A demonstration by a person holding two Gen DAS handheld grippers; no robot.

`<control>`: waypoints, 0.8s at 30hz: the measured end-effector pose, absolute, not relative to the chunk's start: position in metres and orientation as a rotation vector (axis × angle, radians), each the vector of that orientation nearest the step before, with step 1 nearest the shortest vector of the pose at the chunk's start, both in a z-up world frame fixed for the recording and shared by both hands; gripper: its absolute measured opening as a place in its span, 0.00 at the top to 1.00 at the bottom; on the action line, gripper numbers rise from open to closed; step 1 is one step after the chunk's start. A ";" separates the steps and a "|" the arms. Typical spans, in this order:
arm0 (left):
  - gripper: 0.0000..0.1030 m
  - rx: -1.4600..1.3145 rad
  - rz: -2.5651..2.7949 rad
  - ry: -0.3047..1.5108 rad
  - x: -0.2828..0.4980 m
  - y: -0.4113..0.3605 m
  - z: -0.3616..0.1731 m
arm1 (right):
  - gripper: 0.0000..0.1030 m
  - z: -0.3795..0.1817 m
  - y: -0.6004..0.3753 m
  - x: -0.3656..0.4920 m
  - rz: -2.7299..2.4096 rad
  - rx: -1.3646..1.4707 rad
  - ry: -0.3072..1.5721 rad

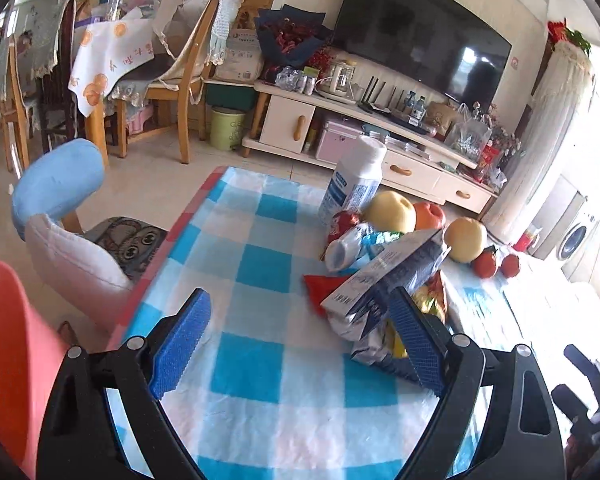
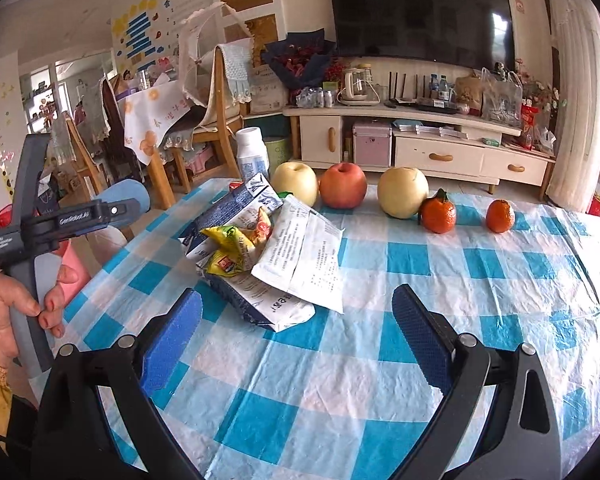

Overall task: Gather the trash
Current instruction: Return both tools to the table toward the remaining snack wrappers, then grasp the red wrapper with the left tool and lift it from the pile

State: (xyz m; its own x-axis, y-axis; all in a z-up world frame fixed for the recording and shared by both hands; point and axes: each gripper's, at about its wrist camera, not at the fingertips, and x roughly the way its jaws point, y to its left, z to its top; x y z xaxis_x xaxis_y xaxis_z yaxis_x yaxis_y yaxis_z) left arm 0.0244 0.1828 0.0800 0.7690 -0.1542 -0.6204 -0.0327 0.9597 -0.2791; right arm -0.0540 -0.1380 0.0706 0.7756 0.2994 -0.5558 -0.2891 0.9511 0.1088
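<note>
Now over checked tablecloth (image 2: 380, 360): left gripper (image 1: 300, 328) spread wide, nothing between pads, right pad just beside trash pile (image 1: 380, 280). Right gripper (image 2: 296, 316) likewise wide and empty, short of same trash pile (image 2: 268, 256). Pile: flattened blue-and-white carton (image 2: 228, 208), yellow wrapper (image 2: 232, 248), white pouch (image 2: 304, 256), heaped near table's left side. Behind, white bottle (image 2: 252, 152) upright; fruit row (image 2: 404, 192) alongside to the right.
</note>
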 end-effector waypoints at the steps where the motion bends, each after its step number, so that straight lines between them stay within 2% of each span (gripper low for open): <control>1: 0.13 -0.310 -0.080 0.695 0.038 0.179 0.081 | 0.06 0.071 -0.144 -0.052 0.318 0.028 0.607; 5: 0.15 -0.377 -0.128 0.740 0.091 0.163 0.075 | 0.06 0.065 -0.164 -0.043 0.307 0.074 0.654; 8: 0.22 -0.387 -0.124 0.777 0.129 0.150 0.066 | 0.06 0.057 -0.177 -0.036 0.295 0.107 0.700; 10: 0.31 -0.387 -0.109 0.802 0.151 0.145 0.057 | 0.06 0.054 -0.184 -0.033 0.301 0.140 0.722; 13: 0.35 -0.402 -0.109 0.839 0.177 0.138 0.045 | 0.06 0.055 -0.190 -0.032 0.310 0.155 0.724; 16: 0.37 -0.371 -0.105 0.875 0.196 0.131 0.036 | 0.06 0.056 -0.193 -0.031 0.325 0.164 0.728; 18: 0.41 -0.361 -0.098 0.885 0.205 0.129 0.030 | 0.06 0.056 -0.194 -0.030 0.338 0.170 0.730; 19: 0.45 -0.359 -0.096 0.893 0.208 0.129 0.029 | 0.06 0.057 -0.194 -0.030 0.341 0.170 0.732; 20: 0.54 -0.356 -0.102 0.901 0.209 0.128 0.027 | 0.06 0.056 -0.194 -0.030 0.345 0.169 0.735; 21: 0.57 -0.355 -0.113 0.906 0.211 0.127 0.026 | 0.06 0.056 -0.193 -0.030 0.348 0.170 0.738; 24: 0.58 -0.282 -0.123 0.912 0.211 0.112 0.027 | 0.06 0.055 -0.195 -0.030 0.353 0.178 0.747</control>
State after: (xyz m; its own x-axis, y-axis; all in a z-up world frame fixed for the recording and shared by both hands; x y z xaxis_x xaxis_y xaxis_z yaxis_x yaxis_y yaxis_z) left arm 0.2107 0.1123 0.0272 0.6084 -0.2243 -0.7613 -0.0138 0.9561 -0.2927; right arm -0.0297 -0.1952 0.0550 0.6787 0.3748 -0.6316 -0.2494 0.9265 0.2818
